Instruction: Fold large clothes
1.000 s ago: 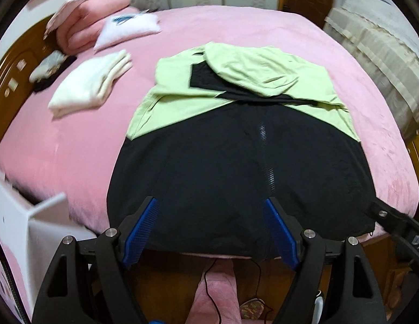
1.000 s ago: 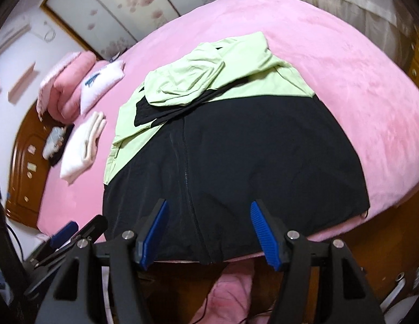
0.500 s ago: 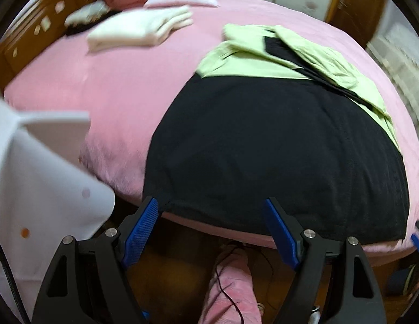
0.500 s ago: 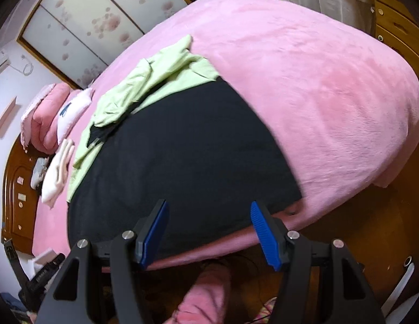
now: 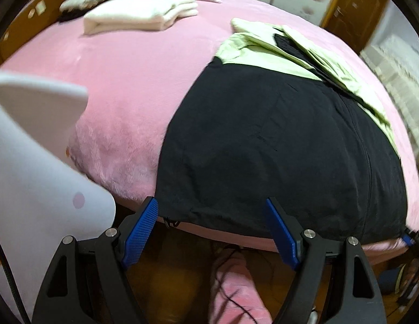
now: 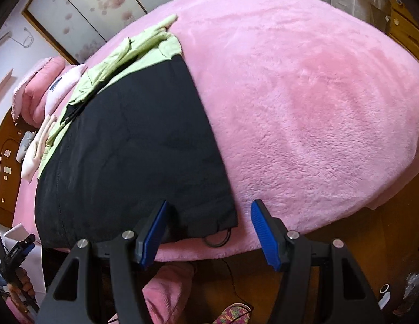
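Both your grippers tip down at the bed (image 6: 317,94) edge | left gripper (image 5: 212,232) fingers wide, empty, over the jacket (image 5: 277,148) hem | right gripper (image 6: 206,235) fingers closing around its corner, not pinching yet | jacket flat on bed

Soft, even indoor light; strong fisheye bending and dark corner vignetting; far edges look slightly motion-blurred, perhaps.

The pink blanket (image 6: 304,102) is bare to the right of the black-and-green jacket (image 5: 277,140) — free room there. To its left, a white board (image 5: 33,167) stands close beside the bed corner, and folded white cloth (image 5: 144,13) lies further back.
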`<act>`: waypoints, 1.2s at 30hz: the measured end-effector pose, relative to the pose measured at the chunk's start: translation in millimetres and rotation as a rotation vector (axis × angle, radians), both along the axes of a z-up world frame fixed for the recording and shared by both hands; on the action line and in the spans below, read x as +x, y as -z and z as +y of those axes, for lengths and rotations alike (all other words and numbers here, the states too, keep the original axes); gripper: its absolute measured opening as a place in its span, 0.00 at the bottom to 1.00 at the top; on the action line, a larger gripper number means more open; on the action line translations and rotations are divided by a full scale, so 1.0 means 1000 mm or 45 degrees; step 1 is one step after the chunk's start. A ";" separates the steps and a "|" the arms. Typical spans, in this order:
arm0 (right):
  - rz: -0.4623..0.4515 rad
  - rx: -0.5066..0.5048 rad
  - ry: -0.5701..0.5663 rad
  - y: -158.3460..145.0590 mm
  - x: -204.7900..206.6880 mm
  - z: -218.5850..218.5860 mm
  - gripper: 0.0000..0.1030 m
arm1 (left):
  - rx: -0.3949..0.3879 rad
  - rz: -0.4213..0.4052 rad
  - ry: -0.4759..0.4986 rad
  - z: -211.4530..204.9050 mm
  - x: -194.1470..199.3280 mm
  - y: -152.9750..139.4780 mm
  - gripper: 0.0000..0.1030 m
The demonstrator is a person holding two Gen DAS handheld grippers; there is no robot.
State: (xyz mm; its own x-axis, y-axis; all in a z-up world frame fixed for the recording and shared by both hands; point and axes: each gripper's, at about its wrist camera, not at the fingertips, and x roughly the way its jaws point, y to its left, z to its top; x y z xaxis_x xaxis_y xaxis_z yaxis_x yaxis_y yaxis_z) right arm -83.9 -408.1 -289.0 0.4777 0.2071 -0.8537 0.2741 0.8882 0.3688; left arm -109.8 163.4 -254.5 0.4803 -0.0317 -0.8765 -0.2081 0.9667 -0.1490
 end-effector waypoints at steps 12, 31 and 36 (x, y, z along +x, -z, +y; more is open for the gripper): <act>0.055 0.059 -0.028 -0.013 0.006 -0.001 0.21 | -0.176 0.034 -0.288 0.055 -0.001 0.035 0.76; -0.152 0.556 0.032 -0.074 0.015 0.033 0.21 | -0.267 0.143 -0.272 0.032 0.023 0.044 0.13; -0.267 0.680 0.103 -0.095 0.017 0.037 0.20 | -0.439 0.079 -0.341 0.027 0.022 0.005 0.10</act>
State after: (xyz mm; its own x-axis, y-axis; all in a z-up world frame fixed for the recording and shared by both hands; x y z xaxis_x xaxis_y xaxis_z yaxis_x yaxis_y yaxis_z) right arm -66.4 -371.4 -193.8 0.6578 0.5393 -0.5258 0.2055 0.5431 0.8142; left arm -87.9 190.9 -259.5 0.4582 -0.2089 -0.8640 -0.4631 0.7736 -0.4326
